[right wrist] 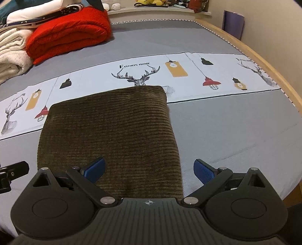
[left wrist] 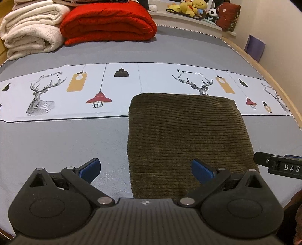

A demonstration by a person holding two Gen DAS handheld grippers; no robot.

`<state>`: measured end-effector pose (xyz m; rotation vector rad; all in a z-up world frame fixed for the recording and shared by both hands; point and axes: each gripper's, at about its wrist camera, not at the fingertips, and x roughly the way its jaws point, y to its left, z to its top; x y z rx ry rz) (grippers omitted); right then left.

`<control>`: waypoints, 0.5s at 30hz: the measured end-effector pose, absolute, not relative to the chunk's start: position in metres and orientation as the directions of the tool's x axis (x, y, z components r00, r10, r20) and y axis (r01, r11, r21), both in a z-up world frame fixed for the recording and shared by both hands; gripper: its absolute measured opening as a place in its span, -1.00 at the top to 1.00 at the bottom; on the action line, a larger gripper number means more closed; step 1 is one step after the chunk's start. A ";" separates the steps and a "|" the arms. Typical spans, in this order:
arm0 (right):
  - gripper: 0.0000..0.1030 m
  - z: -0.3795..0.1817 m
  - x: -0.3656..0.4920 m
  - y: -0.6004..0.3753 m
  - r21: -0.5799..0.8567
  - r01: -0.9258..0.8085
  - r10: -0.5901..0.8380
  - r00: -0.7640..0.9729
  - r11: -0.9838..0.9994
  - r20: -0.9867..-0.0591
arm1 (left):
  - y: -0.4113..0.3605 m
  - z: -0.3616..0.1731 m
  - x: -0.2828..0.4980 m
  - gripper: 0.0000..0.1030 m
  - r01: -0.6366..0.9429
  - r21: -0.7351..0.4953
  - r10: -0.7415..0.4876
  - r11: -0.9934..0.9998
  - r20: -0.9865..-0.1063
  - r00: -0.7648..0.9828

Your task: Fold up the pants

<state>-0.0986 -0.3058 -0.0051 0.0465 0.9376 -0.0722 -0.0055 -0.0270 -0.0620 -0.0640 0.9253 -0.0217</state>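
Observation:
Olive-brown corduroy pants (left wrist: pixel 188 139) lie folded into a compact rectangle on the bed; they also show in the right wrist view (right wrist: pixel 111 135). My left gripper (left wrist: pixel 146 169) is open and empty, hovering over the pants' near left edge. My right gripper (right wrist: pixel 150 169) is open and empty over the pants' near right edge. The right gripper's body shows at the right edge of the left wrist view (left wrist: pixel 279 165). The left gripper's body shows at the left edge of the right wrist view (right wrist: pixel 11 173).
The bed has a grey sheet (left wrist: pixel 56 141) with a white printed band of deer and lamps (left wrist: pixel 75 90). A folded red quilt (left wrist: pixel 107 22) and cream blankets (left wrist: pixel 30 30) sit at the far left. Plush toys (left wrist: pixel 192 7) line the headboard shelf. The wooden bed edge (right wrist: pixel 273 71) runs along the right.

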 end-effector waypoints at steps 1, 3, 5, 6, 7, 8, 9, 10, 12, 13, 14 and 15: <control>-0.93 -0.005 -0.099 -0.305 0.009 0.080 -0.040 0.590 0.997 -0.806 | -0.027 -0.063 -0.006 -0.99 -0.007 -0.063 -0.046 0.998 -0.798 0.600; -0.93 -0.004 -0.099 -0.304 0.008 0.072 -0.037 0.591 0.997 -0.806 | -0.028 -0.064 -0.006 -0.99 -0.004 -0.060 -0.046 0.998 -0.800 0.598; -0.93 -0.004 -0.099 -0.303 0.004 0.065 -0.035 0.591 0.998 -0.806 | -0.029 -0.065 -0.005 -0.99 -0.002 -0.060 -0.047 0.998 -0.802 0.596; -0.93 -0.004 -0.099 -0.303 0.003 0.063 -0.035 0.590 0.998 -0.806 | -0.029 -0.065 -0.005 -0.99 -0.003 -0.061 -0.048 0.998 -0.802 0.595; -0.93 -0.005 -0.099 -0.303 0.003 0.062 -0.034 0.589 0.998 -0.807 | -0.029 -0.065 -0.005 -0.99 -0.003 -0.063 -0.048 0.998 -0.803 0.595; -0.93 -0.005 -0.099 -0.303 0.003 0.061 -0.033 0.588 0.998 -0.808 | -0.029 -0.065 -0.005 -0.99 -0.003 -0.062 -0.048 0.998 -0.802 0.595; -0.93 -0.005 -0.098 -0.303 0.003 0.060 -0.033 0.586 0.998 -0.810 | -0.029 -0.066 -0.005 -0.99 -0.003 -0.063 -0.048 0.998 -0.803 0.595; -0.93 -0.006 -0.098 -0.303 0.003 0.059 -0.032 0.585 0.998 -0.810 | -0.029 -0.066 -0.005 -0.99 -0.003 -0.063 -0.049 0.998 -0.803 0.594; -0.93 -0.006 -0.098 -0.303 0.000 0.056 -0.033 0.585 0.998 -0.811 | -0.030 -0.067 -0.004 -0.99 -0.003 -0.063 -0.049 0.998 -0.804 0.592; -0.93 -0.006 -0.098 -0.302 0.000 0.055 -0.032 0.585 0.998 -0.810 | -0.030 -0.067 -0.004 -0.99 -0.002 -0.064 -0.050 0.998 -0.805 0.592; -0.93 -0.006 -0.098 -0.302 0.000 0.054 -0.031 0.586 0.999 -0.810 | -0.031 -0.067 -0.004 -0.99 -0.002 -0.065 -0.052 0.998 -0.805 0.591; -0.93 -0.006 -0.098 -0.302 0.000 0.053 -0.031 0.586 0.999 -0.810 | -0.031 -0.067 -0.003 -0.99 -0.001 -0.066 -0.053 0.998 -0.805 0.591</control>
